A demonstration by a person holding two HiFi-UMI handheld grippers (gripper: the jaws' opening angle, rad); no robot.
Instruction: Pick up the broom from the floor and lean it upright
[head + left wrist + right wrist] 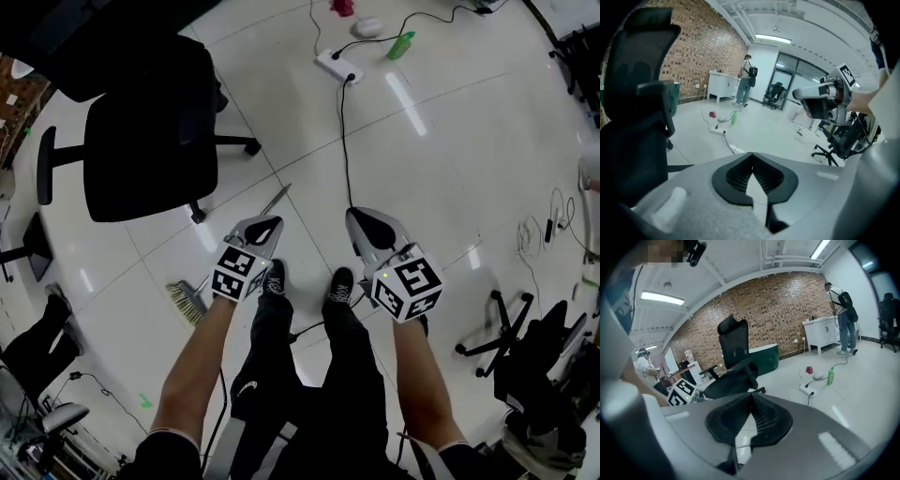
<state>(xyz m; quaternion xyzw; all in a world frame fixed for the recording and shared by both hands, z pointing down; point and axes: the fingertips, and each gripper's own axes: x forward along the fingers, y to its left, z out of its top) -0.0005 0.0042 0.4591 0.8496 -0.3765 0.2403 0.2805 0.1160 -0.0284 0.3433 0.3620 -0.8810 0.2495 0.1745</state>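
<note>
The broom lies flat on the white tiled floor in the head view. Its bristle head (188, 301) is at the lower left, and its thin metal handle (278, 198) runs up and to the right. My left gripper (272, 222) hangs over the middle of the handle and hides that stretch; whether it touches the handle cannot be told. Its jaws are shut with nothing between them (751, 154). My right gripper (361, 217) is to the right of the broom, apart from it, over bare floor. Its pads meet at the tips with nothing in them (751, 394).
A black office chair (150, 131) stands just up and left of the broom. A power strip (339, 64) with a black cable running toward my feet, and a green bottle (401, 45), lie farther out. Another chair base (497, 330) is at the right. A person (749, 79) stands far off.
</note>
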